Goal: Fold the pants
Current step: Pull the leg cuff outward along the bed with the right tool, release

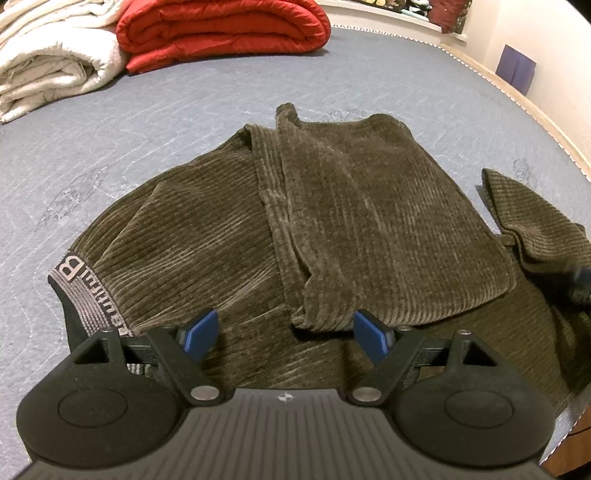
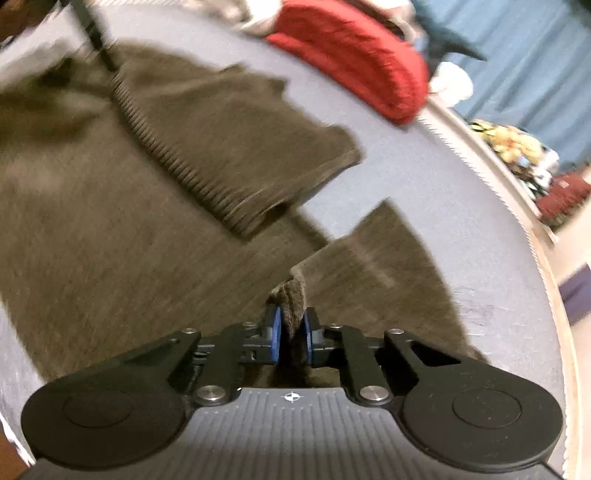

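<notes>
Left gripper: the left gripper (image 1: 283, 334) hung released, blue pads wide apart, nothing between them, above the pants near their waistband.
Pants: the olive corduroy pants (image 1: 369, 206) lay on the bed (image 1: 184, 110), spreading from the left gripper toward 12 o'clock; the lettered waistband (image 1: 86, 295) sat at its 9 to 10 o'clock.
Folded leg: one leg (image 1: 388, 221) lay doubled back over the body, its long axis running from 6 toward 12 o'clock in the left wrist view.
Loose leg end: the other leg's end (image 1: 532, 221) sat at 3 o'clock, beside the folded leg and apart from it.
Right gripper: the right gripper (image 2: 292, 328) was clenched on a bunched edge of that loose leg end (image 2: 376, 266), cloth pinched between its pads.
Key relation: judged from this, the right hand was nearer the unfolded leg, and the stack it should join lay at its 10 to 11 o'clock.
Bedding: a red quilt (image 1: 221, 33) and a cream blanket (image 1: 48, 62) were folded at the far end.
Containers: none seen.
</notes>
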